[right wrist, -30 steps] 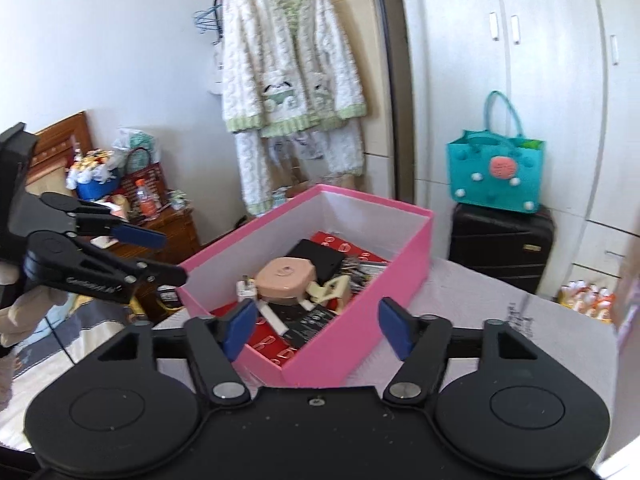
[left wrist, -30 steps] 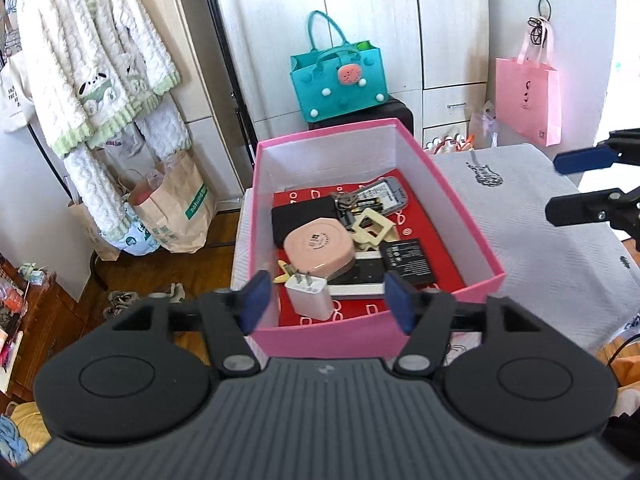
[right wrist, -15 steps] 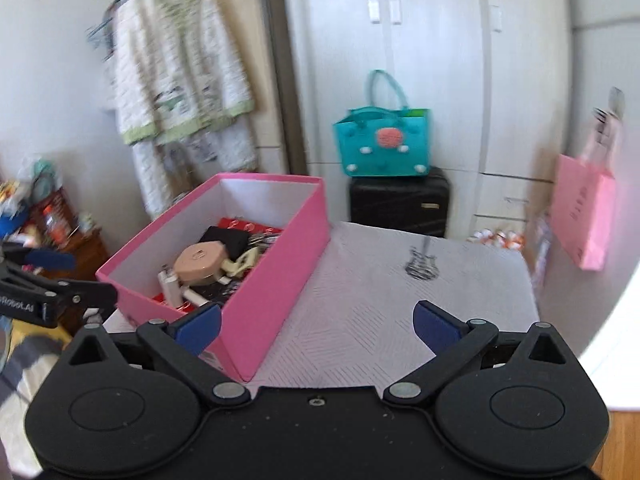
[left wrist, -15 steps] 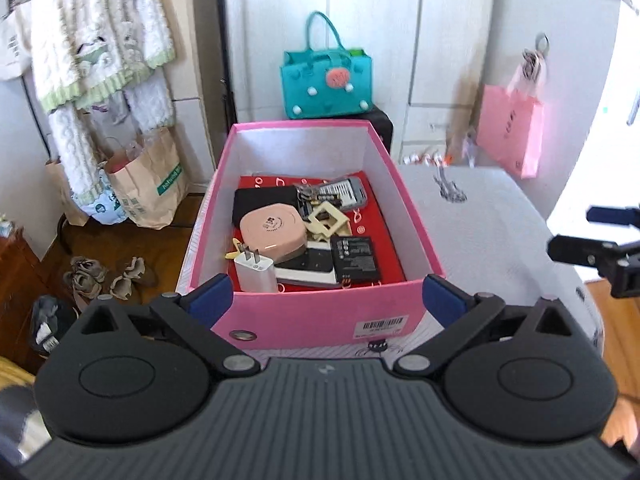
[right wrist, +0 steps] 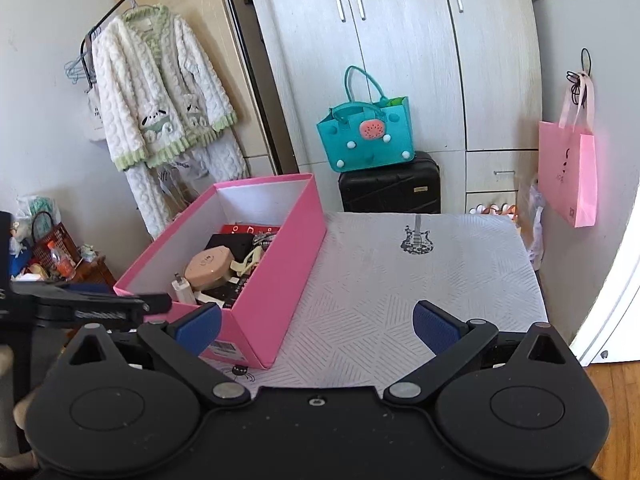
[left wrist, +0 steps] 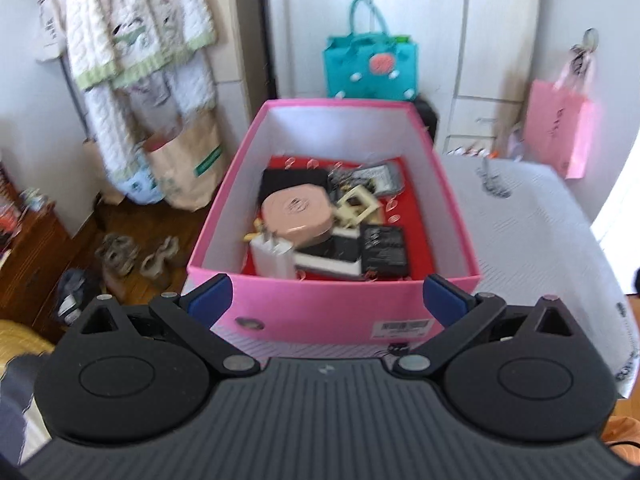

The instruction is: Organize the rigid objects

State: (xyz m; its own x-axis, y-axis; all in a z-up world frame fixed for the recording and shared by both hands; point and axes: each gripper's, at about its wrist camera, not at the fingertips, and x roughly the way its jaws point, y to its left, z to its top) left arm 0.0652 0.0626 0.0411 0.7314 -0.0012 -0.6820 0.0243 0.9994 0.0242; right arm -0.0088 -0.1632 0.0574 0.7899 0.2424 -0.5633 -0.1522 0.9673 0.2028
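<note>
A pink box (left wrist: 332, 312) stands on the white patterned table (left wrist: 532, 240). It holds a round peach case (left wrist: 296, 214), a white plug adapter (left wrist: 274, 258), a black battery (left wrist: 384, 250), a black wallet (left wrist: 292, 182), keys and a cream clip (left wrist: 356, 206). My left gripper (left wrist: 328, 300) is open and empty, just in front of the box's near wall. My right gripper (right wrist: 316, 326) is open and empty, over the table beside the box (right wrist: 280, 276). The left gripper also shows in the right wrist view (right wrist: 120, 306).
A teal bag (right wrist: 366, 136) sits on a black suitcase (right wrist: 390, 186) behind the table. A pink bag (right wrist: 568, 172) hangs at the right. A white robe (right wrist: 160, 96) hangs at the left. Paper bags and shoes (left wrist: 136, 256) lie on the floor.
Both grippers have opened wide and pulled back from the box. The right gripper has swung right, over the bare tablecloth. The left gripper now faces the box's short near wall.
</note>
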